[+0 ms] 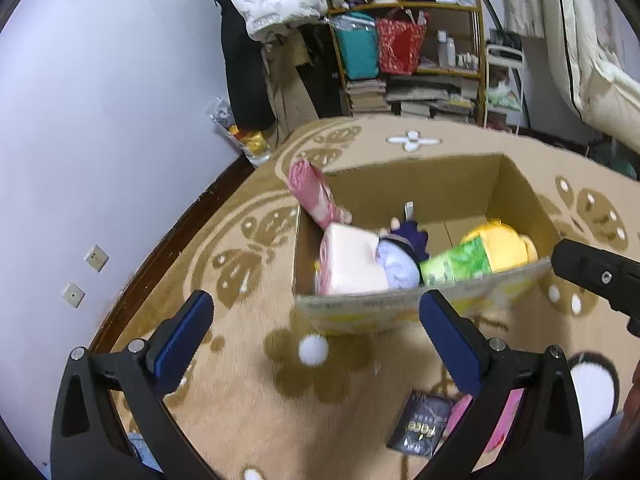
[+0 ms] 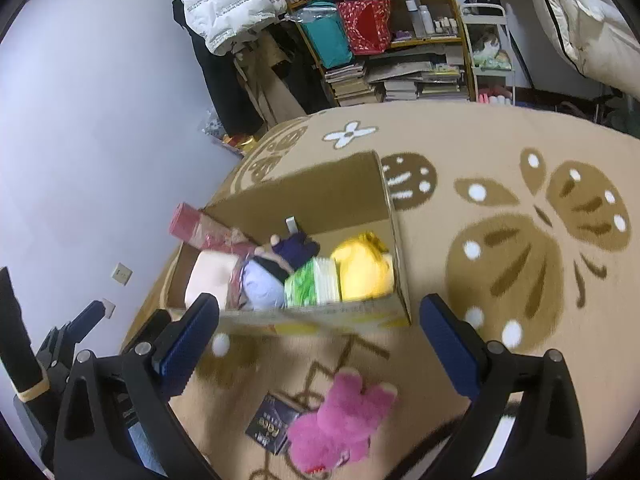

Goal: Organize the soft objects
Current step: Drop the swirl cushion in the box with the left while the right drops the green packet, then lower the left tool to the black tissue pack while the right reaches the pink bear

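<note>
An open cardboard box [image 1: 400, 306] [image 2: 344, 184] stands on the rug. It holds a pink roll [image 1: 310, 192], a pale pink tissue pack [image 1: 352, 264], a lilac and dark purple plush [image 1: 400, 254], a green tissue pack [image 1: 456, 266] and a yellow plush [image 1: 502, 246]. A pink plush toy [image 2: 340, 420] lies on the rug in front of the box, beside a dark packet [image 2: 270, 426]. My left gripper [image 1: 316, 336] is open and empty, short of the box. My right gripper [image 2: 320, 340] is open and empty, above the pink plush.
The patterned tan rug [image 2: 500, 152] covers the floor. A lilac wall [image 1: 100, 140] with sockets is on the left. A cluttered shelf [image 1: 404, 40] with bags and stacked books stands behind. Bedding [image 1: 592, 60] hangs at the right. The other gripper [image 1: 600, 276] shows at the right edge.
</note>
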Motion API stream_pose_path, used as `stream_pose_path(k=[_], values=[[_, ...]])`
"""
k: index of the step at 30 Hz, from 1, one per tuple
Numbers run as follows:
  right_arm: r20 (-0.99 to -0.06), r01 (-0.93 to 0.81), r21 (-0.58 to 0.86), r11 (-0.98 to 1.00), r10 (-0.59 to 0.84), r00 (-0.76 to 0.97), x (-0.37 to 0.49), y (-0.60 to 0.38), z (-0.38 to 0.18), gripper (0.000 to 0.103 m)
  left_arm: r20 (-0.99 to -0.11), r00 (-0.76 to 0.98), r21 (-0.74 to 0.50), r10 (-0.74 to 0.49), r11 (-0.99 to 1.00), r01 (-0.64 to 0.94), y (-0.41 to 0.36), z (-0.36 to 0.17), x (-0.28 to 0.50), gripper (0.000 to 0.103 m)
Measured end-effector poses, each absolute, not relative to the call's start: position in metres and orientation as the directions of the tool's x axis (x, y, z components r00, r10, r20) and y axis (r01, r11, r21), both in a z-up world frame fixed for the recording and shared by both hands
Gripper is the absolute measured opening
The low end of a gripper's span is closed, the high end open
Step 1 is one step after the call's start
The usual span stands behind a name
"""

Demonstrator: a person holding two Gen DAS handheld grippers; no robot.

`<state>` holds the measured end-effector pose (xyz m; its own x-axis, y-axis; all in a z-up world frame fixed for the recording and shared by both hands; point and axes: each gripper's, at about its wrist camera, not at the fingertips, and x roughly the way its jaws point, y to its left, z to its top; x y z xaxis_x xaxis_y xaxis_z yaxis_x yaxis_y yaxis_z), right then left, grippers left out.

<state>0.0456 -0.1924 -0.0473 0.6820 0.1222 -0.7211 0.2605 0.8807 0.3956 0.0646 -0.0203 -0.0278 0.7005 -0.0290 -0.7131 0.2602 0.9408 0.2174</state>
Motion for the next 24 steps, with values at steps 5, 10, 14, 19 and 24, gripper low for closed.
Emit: stream_pose_path(k=[5,10,14,19,24], values=[[-0.735,0.264,0.408,0.874,0.143,0.663,0.033,-0.190,-0.054,0.103,-0.756,0.652,0.183,-0.052,0.940,0.287,-0.019,-0.035,0.061,0.102],[-0.765,0.273,0.391,0.879,0.146,0.627,0.029,-0.184,-0.062,0.103,-0.781,0.622,0.158,-0.065,0.942,0.296,-0.018,-0.043,0.057,0.102],[-0.787,0.292,0.392,0.872,0.154,0.598,0.026,-0.184,-0.071,0.102,-0.802,0.592,0.139,-0.074,0.942,0.306,-0.017,-0.053,0.057,0.102],[-0.814,0.317,0.392,0.863,0.165,0.557,0.026,-0.187,-0.086,0.097,-0.834,0.545,0.121,-0.086,0.935,0.333,-0.022,-0.067,0.059,0.102],[-0.848,0.335,0.381,0.861,0.182,0.497,0.030,-0.184,-0.106,0.093,-0.871,0.486,0.115,-0.080,0.926,0.359,-0.027,-0.085,0.061,0.102]])
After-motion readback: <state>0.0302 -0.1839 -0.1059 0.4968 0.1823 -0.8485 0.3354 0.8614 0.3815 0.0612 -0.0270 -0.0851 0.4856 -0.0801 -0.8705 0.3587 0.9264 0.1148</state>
